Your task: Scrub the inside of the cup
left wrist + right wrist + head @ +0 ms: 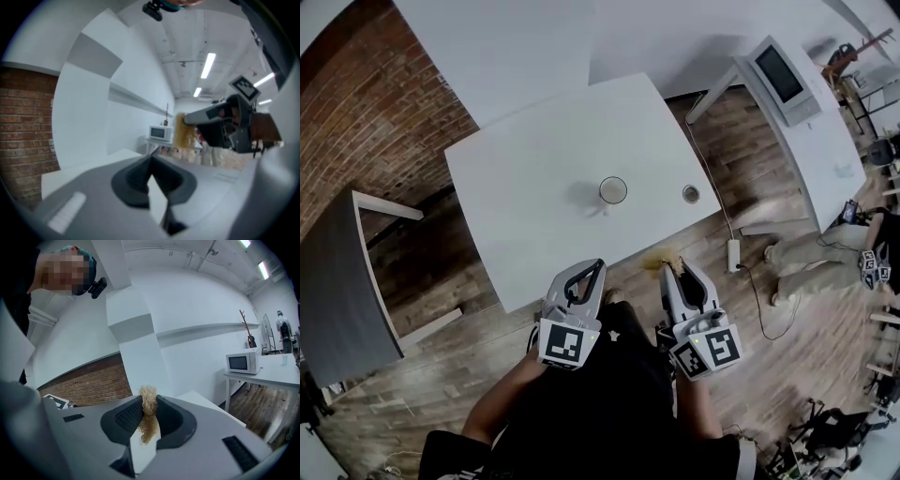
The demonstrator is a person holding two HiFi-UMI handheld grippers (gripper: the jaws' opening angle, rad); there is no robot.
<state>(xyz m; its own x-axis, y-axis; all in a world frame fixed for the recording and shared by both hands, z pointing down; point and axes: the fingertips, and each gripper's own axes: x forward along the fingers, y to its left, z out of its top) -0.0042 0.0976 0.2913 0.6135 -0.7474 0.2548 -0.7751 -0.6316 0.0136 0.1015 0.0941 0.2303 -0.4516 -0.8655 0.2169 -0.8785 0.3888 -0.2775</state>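
A clear cup [612,190] stands upright near the middle of the white table [525,159]. Both grippers are held short of the table's near edge, pointing toward it. My left gripper [599,263] [151,161] is shut with nothing between its jaws. To its right, my right gripper [666,269] [149,399] is shut on a tuft of straw-coloured fibre scrubber [149,423] that sticks out past the jaws. In the left gripper view the scrubber [182,132] shows at the tip of the right gripper [190,119]. The cup appears in neither gripper view.
A small round metal piece [690,193] lies on the table right of the cup. A second white table with a microwave [780,75] [241,363] stands to the right. A power strip [734,253] lies on the wood floor. A grey panel [337,281] stands at left, by a brick wall.
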